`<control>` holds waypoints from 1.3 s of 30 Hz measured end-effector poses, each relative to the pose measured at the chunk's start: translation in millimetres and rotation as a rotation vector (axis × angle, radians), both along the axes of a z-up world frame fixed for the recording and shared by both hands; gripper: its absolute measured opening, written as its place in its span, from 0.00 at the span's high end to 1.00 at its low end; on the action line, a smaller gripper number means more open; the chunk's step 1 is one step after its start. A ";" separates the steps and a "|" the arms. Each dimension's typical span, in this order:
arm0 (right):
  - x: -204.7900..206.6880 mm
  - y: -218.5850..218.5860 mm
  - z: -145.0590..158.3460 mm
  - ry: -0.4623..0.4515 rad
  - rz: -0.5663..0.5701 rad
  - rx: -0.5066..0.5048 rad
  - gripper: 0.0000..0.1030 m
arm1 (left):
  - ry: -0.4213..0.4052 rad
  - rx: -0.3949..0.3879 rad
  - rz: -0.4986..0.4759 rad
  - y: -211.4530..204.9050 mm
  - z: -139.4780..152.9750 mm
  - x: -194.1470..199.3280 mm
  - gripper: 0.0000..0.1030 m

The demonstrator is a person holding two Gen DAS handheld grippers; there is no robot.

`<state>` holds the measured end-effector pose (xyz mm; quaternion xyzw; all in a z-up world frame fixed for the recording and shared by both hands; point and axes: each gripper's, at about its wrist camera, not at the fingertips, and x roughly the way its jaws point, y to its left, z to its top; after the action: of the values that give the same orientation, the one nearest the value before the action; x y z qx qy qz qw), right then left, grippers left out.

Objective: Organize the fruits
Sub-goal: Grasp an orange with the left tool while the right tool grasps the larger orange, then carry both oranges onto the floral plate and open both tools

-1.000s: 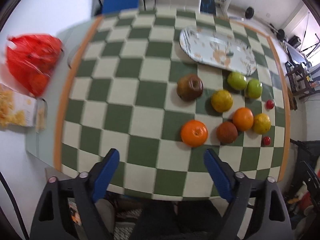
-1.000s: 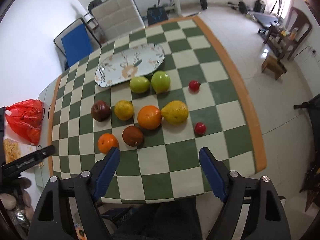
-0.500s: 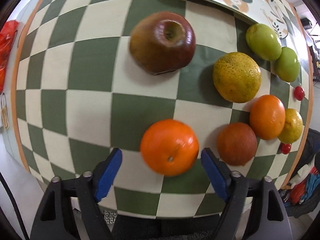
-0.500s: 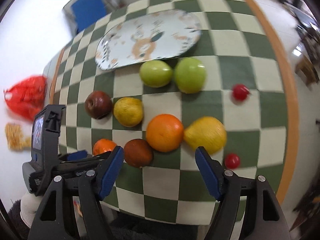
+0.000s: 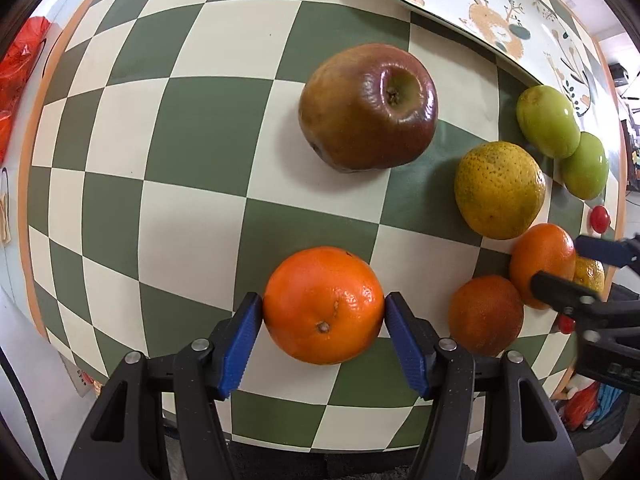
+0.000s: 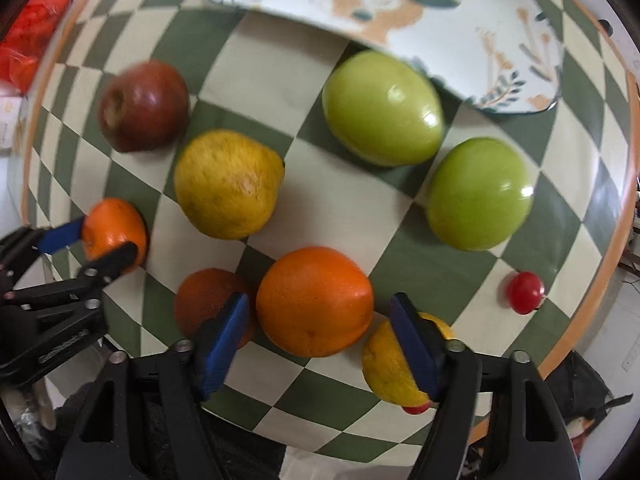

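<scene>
Left tool [image 5: 323, 312] has both blue pads pressed against a small orange [image 5: 323, 305], sitting on the checkered surface [image 5: 192, 128] near its front edge. Right tool [image 6: 316, 326] is spread wide around a bigger orange [image 6: 314, 300], pads not touching it. Red apple [image 5: 368, 106], two green apples and the flowered plate [image 6: 400, 4] sit toward the far edge.

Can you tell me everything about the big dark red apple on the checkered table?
The red apple is round, dark red fading to brownish green, with shiny, slightly wrinkled skin. It is tipped so its stem hollow faces the left wrist camera. It sits alone on the checkered table, touching no other fruit, near the flowered plate. No gripper is touching it.
</scene>
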<state>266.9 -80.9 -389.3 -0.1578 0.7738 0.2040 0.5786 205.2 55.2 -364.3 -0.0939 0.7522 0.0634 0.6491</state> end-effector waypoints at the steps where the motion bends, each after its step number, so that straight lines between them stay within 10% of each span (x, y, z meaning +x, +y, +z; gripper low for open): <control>1: -1.3 -0.1 -2.5 0.006 0.006 0.000 0.35 | -0.001 -0.002 0.004 0.0 0.0 -0.9 0.41; 15: -12.6 -70.3 44.9 -0.067 -0.265 0.164 0.37 | -0.102 -0.009 0.015 1.7 58.8 9.9 0.42; 25: 88.3 -105.6 126.8 -0.211 -0.452 0.310 0.37 | -0.289 -0.074 -0.042 -16.1 150.3 133.6 0.42; 39: 205.8 -35.3 56.1 -0.269 -0.364 0.154 0.36 | -0.039 -0.218 0.066 -25.3 49.3 266.2 0.42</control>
<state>472.8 -116.2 -333.2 0.0031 0.6876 0.1319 0.7140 471.4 29.9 -315.0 -0.1900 0.7384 0.0010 0.6471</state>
